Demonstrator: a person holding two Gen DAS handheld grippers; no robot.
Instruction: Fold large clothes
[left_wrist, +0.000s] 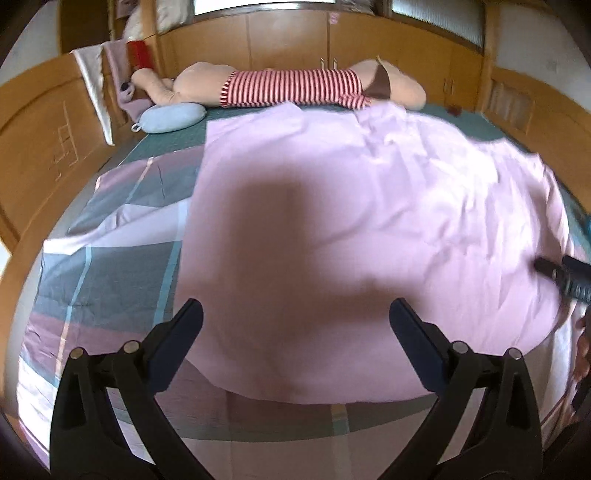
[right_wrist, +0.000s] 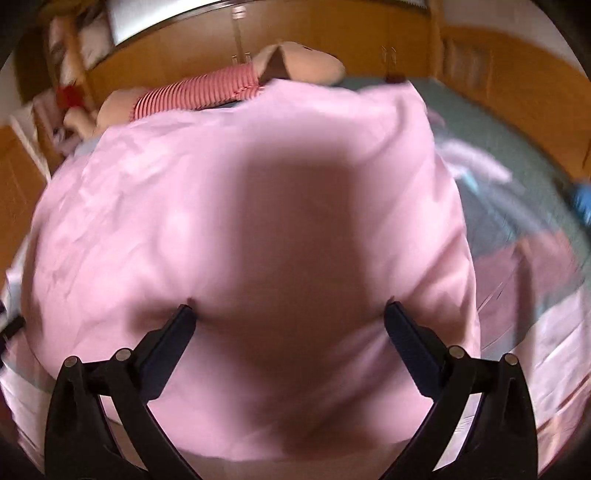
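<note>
A large pink cloth (left_wrist: 369, 206) lies spread over the bed. It also fills the right wrist view (right_wrist: 184, 206), which is blurred. My left gripper (left_wrist: 295, 314) is open and empty, hovering above the near part of the cloth. My right gripper (right_wrist: 288, 308) is open, its fingertips (right_wrist: 184, 312) pressing into the cloth so that it dimples. The right gripper's tip also shows at the right edge of the left wrist view (left_wrist: 546, 266), resting on the cloth's right side.
The bed has a plaid quilt (left_wrist: 110, 236) and a green sheet (left_wrist: 166, 147). A plush doll in a red-striped shirt (left_wrist: 291, 86) and a blue pillow (left_wrist: 171, 116) lie at the far end. Wooden panels (left_wrist: 33, 147) surround the bed.
</note>
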